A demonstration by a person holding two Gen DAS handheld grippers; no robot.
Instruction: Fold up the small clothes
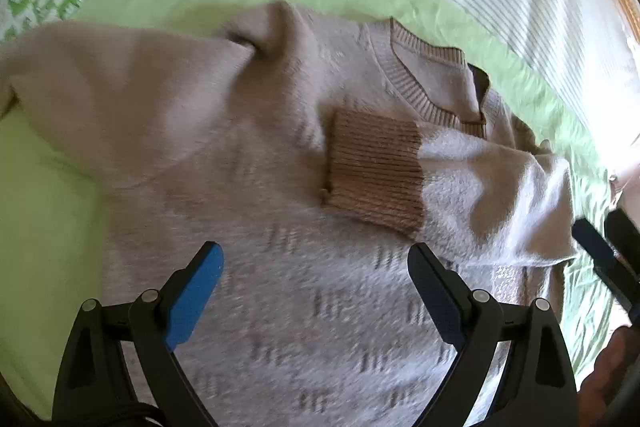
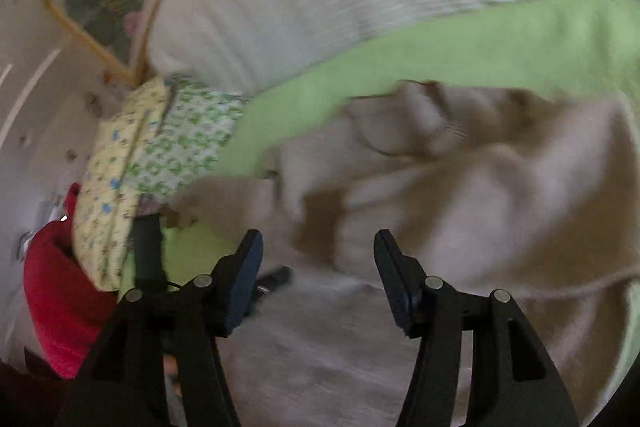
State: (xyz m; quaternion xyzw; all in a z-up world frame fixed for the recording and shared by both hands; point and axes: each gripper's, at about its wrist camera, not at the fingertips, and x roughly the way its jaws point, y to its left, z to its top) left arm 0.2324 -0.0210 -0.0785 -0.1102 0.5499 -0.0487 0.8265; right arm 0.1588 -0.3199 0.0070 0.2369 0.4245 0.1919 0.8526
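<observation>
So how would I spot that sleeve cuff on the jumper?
Find the light green bedsheet; a beige knitted sweater lies spread on it. Just below the sweater's ribbed neckline sits the sleeve cuff, folded across the chest: a darker tan ribbed rectangle, unlike the fuzzy, paler knit around it.

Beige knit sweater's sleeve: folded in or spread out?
Folded in: one sleeve lies across the beige knit sweater, its brown ribbed cuff resting on the chest below the collar.
</observation>
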